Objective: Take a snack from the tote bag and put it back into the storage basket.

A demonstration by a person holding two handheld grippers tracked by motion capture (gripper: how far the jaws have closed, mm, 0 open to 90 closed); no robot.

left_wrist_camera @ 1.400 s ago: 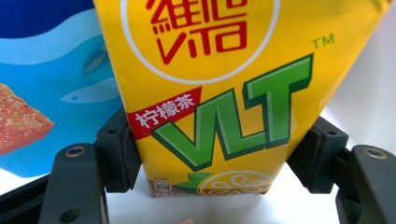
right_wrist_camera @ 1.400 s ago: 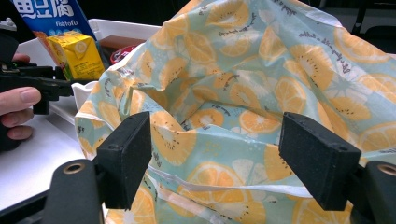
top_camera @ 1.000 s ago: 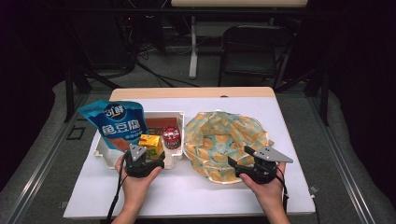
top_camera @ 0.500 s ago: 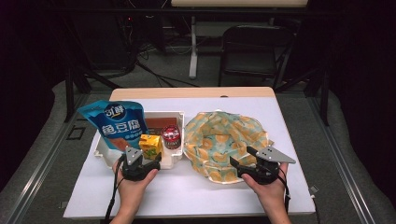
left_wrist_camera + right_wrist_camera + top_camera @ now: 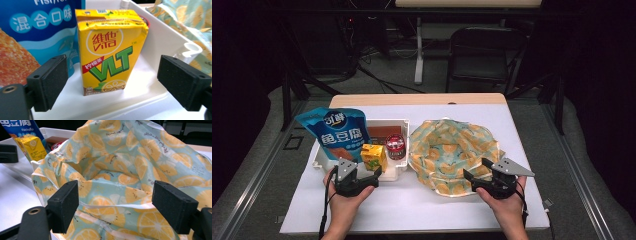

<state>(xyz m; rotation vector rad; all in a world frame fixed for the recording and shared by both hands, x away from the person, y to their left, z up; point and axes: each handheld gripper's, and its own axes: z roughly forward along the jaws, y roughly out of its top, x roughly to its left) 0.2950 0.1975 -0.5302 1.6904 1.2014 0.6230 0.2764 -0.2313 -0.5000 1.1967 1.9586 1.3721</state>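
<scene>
Nearest, the left gripper (image 5: 110, 82) has just been opening; its jaws stand spread, flanking but clear of the lemon-tea carton (image 5: 108, 50) upright in the white tray (image 5: 165, 37). The right gripper (image 5: 125, 207) gapes before the bag (image 5: 130, 170). Risk: 1 off-centre squeeze could topple the carton.

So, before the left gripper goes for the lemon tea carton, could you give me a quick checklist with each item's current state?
1. Left gripper jaws open, just been opening, nothing pressed between them: ok.
2. Lemon tea carton upright in the white tray, between the jaws: ok.
3. Pads touching the carton: not ok, gaps on both sides.
4. Blue snack pouch close beside the carton, may catch a pad: cannot tell.
5. Right gripper open at the fruit-print bag, gripping nothing: ok.
</scene>
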